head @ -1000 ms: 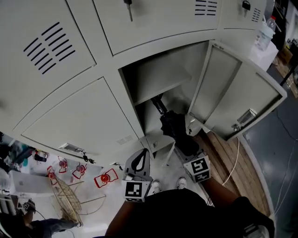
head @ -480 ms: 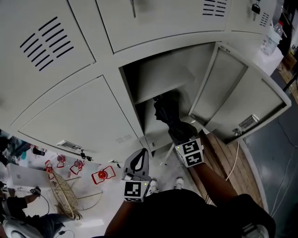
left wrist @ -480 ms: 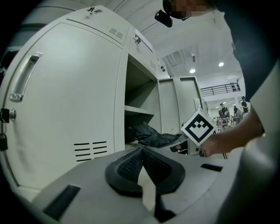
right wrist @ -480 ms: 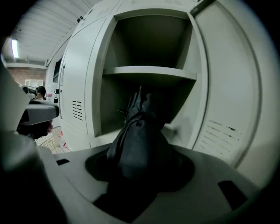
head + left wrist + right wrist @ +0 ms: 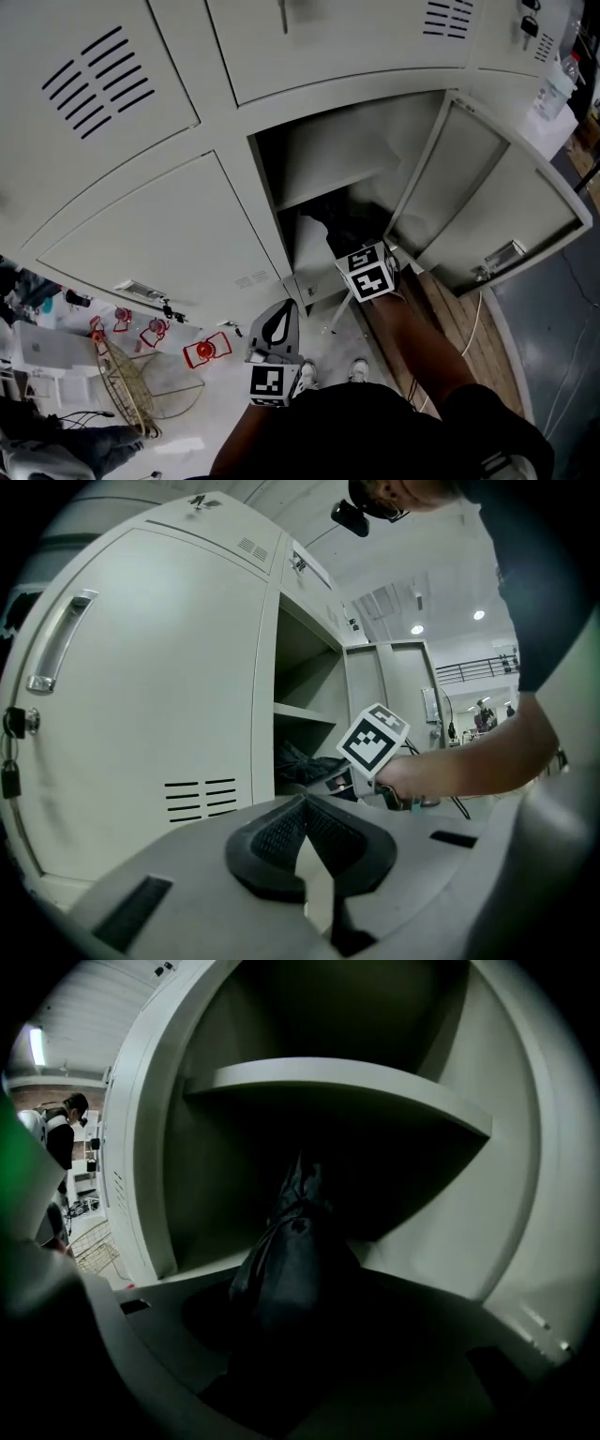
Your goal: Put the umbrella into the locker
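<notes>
The black folded umbrella (image 5: 339, 223) reaches into the open locker compartment (image 5: 323, 155), beneath its inner shelf (image 5: 330, 183). My right gripper (image 5: 354, 248) is shut on it at the locker's mouth, the marker cube just outside. In the right gripper view the umbrella (image 5: 289, 1251) runs from between the jaws of the right gripper (image 5: 291, 1335) into the dark space under the shelf (image 5: 347, 1087). My left gripper (image 5: 275, 330) hangs low near the body, shut and holding nothing; the left gripper (image 5: 307, 803) shows its pads touching.
The locker door (image 5: 487, 202) stands swung open to the right. A wire basket (image 5: 127, 384) and small red items (image 5: 208, 353) lie on the floor at the left. A white cable (image 5: 473, 328) crosses the wooden strip. A padlock (image 5: 11, 778) hangs on the neighbouring door.
My right gripper has pushed forward with the umbrella, from in front of the locker into its opening. The left gripper has stayed where it was.
</notes>
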Demonstrator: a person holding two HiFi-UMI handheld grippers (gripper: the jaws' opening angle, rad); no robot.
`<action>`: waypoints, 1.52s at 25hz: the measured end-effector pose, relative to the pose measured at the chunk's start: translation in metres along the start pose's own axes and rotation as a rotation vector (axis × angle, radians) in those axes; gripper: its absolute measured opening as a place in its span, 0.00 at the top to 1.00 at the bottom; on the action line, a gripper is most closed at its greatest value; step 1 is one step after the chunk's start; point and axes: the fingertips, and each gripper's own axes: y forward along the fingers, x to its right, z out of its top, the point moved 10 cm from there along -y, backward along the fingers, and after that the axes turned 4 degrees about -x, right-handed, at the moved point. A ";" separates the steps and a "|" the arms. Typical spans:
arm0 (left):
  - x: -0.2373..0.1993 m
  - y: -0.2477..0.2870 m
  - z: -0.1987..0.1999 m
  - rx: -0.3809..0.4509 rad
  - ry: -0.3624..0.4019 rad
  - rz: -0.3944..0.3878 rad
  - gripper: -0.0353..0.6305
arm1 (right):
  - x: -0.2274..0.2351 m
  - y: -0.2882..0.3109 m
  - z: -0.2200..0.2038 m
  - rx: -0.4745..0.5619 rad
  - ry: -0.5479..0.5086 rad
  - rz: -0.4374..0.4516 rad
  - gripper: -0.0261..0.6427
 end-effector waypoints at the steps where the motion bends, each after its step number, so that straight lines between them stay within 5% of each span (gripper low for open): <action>1: 0.000 0.000 -0.001 0.000 -0.001 0.002 0.95 | 0.001 0.005 0.003 -0.013 -0.001 0.003 0.62; 20: -0.006 0.005 -0.003 -0.006 -0.010 0.008 0.95 | 0.009 0.072 0.021 -0.166 -0.069 0.029 0.57; 26: -0.007 0.005 -0.003 -0.007 -0.002 -0.001 0.95 | 0.009 0.046 0.025 -0.043 -0.028 0.044 0.49; 38: -0.002 0.011 0.003 0.016 -0.003 -0.025 0.95 | -0.004 -0.056 0.012 0.229 0.001 0.042 0.50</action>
